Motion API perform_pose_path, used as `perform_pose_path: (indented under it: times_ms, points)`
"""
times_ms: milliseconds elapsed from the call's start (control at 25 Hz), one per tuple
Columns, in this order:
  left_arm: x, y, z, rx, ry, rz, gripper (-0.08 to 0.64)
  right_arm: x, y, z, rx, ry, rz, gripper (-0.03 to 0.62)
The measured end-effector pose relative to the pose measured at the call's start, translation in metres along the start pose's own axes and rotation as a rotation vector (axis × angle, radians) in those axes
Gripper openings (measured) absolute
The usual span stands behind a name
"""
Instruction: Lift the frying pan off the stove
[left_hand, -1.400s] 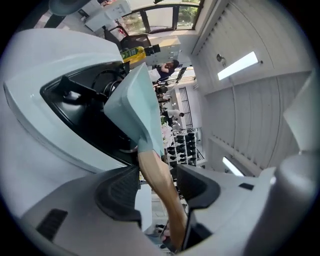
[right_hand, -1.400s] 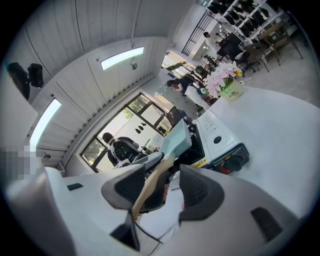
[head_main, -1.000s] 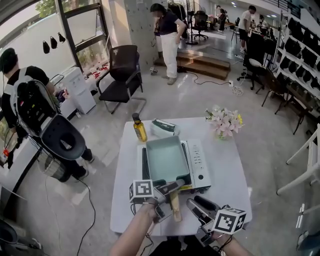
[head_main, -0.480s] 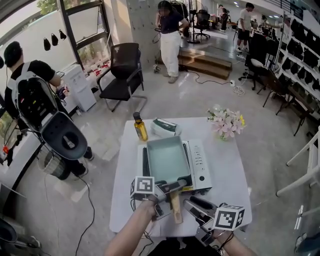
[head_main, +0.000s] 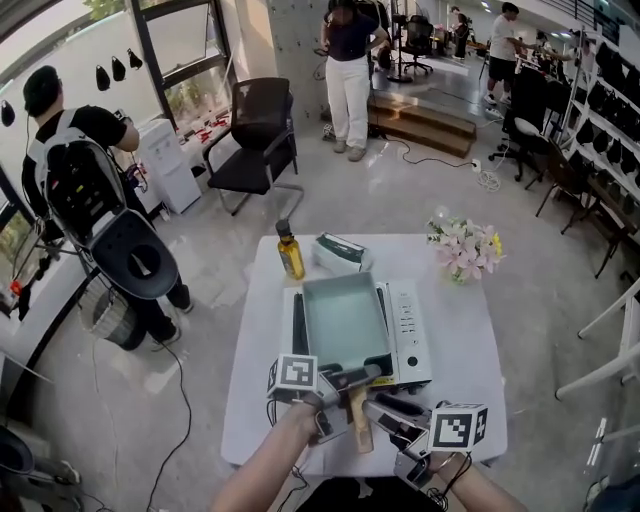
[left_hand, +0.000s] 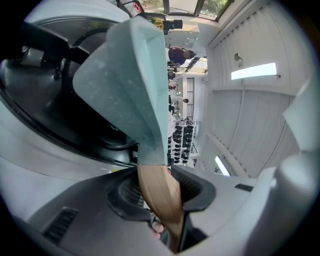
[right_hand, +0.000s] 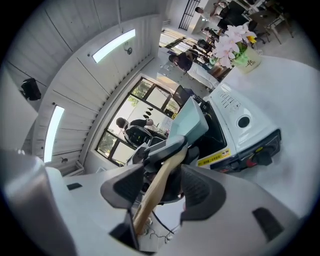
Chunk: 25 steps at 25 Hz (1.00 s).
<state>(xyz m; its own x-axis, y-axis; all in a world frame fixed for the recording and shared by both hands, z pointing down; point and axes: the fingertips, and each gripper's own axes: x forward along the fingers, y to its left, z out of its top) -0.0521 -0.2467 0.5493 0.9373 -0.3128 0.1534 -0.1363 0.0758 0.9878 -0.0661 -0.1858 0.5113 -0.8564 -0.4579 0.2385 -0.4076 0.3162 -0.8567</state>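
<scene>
The rectangular teal frying pan (head_main: 345, 320) lies on the portable gas stove (head_main: 408, 332), which stands in the middle of the white worktop (head_main: 460, 345). Its wooden handle (head_main: 357, 420) points toward the person, past the front edge of the stove.

The left gripper (left_hand: 160, 189) has its fingers closed on this handle, near the place where the wood meets the metal of the pan. In the left gripper view the wood fills the whole gap between them. The right gripper (right_hand: 162, 187) is just beside it, lower on the handle. Its fingers stand apart, and the handle shows in the gap, closer to one finger than to the other. It seems that they surround the end of the handle without pressing it, but the wide-angle view does not let me be sure of the contact.

For the task, I judge that the grasp is made and the lift is not yet visible. In the head view the pan covers the burner squarely and I see no space between its bottom and the stove, though from above such a space would be hard to see. What is left is perhaps to close the right fingers for support, then to raise the pan and carry it clear of the stove. An oil bottle (head_main: 291, 255) and a bunch of flowers (head_main: 465, 248) stand behind the stove, well apart from the handle, so they should not disturb the lift
</scene>
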Motion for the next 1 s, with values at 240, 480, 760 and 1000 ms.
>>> perform_pose_path:
  times_ms: [240, 480, 760, 1000]
  points:
    - [-0.001, -0.001, 0.000, -0.010, -0.009, -0.002, 0.135, 0.014, 0.001, 0.004, 0.030, 0.068, 0.040, 0.225]
    - [0.001, 0.001, 0.001, -0.007, -0.010, -0.008, 0.135, 0.029, -0.001, -0.001, 0.048, 0.138, 0.061, 0.224]
    - [-0.001, 0.001, 0.000, -0.016, -0.014, -0.011, 0.133, 0.034, -0.004, -0.004, 0.078, 0.188, 0.082, 0.207]
    - [-0.001, -0.001, 0.001, -0.001, -0.014, -0.011, 0.133, 0.037, -0.005, -0.005, 0.101, 0.226, 0.099, 0.207]
